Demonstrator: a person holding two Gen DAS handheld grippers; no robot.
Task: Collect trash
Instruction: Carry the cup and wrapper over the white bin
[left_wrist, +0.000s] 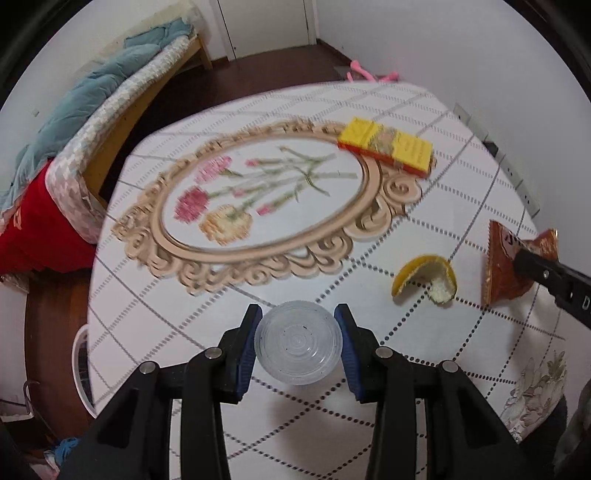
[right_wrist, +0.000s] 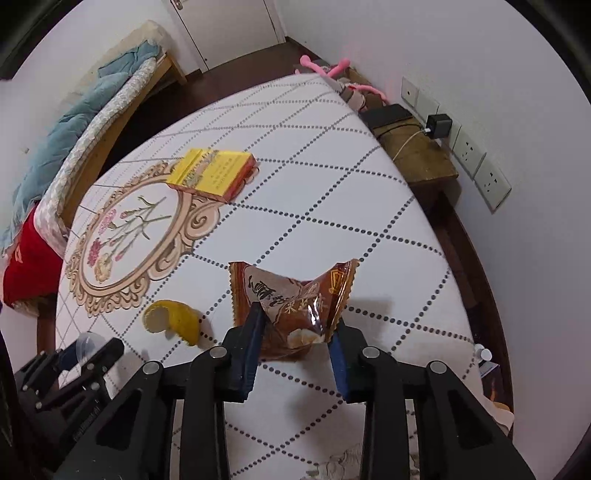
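The left claw (left_wrist: 298, 341) grips a clear ribbed cup (left_wrist: 298, 343); the right claw (right_wrist: 295, 345) pinches a crumpled brown snack wrapper (right_wrist: 291, 299).

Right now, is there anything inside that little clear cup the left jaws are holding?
The clear cup looks empty: through its ribbed bottom only the checked tablecloth shows, plus a few dark specks. The jaws' blue pads cover its side walls, so those stay unseen.
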